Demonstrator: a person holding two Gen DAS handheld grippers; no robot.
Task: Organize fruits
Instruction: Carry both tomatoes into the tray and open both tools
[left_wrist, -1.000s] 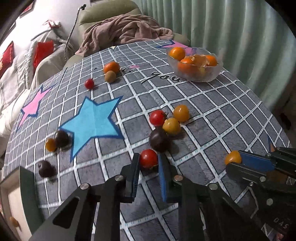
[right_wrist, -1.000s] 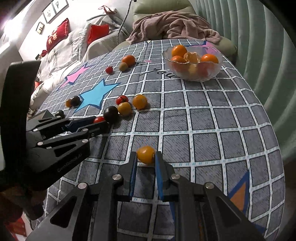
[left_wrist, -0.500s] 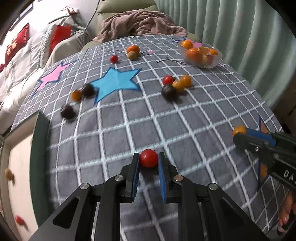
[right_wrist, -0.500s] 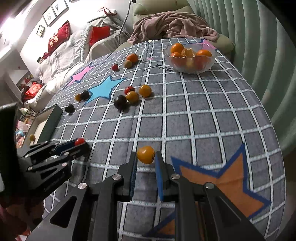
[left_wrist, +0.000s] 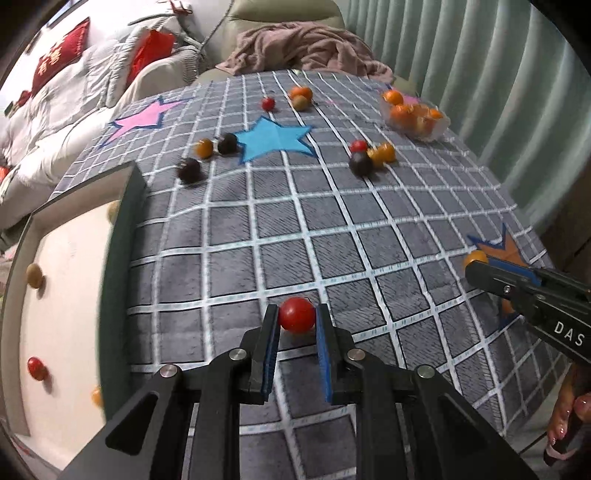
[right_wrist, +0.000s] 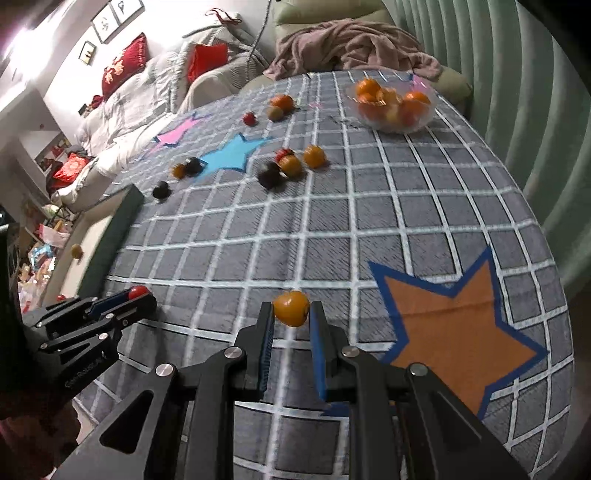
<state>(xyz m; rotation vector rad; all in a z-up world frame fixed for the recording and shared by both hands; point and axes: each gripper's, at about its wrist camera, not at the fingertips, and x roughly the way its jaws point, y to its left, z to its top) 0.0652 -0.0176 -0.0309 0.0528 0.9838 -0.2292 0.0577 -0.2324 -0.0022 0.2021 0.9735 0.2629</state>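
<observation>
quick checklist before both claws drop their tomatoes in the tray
1. Left claw shut on the red tomato: ok.
2. Right claw shut on the orange tomato: ok.
3. Tray in view, at the left: ok.
4. Bare floor left in the tray among the few fruits there: ok.
5. Left claw over the tray: not ok, it is above the cloth.
6. Which part of the tray takes which colour: cannot tell.

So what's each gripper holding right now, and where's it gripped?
The left gripper pinches a red tomato by its sides at the fingertips. The right gripper holds an orange tomato the same way.
</observation>
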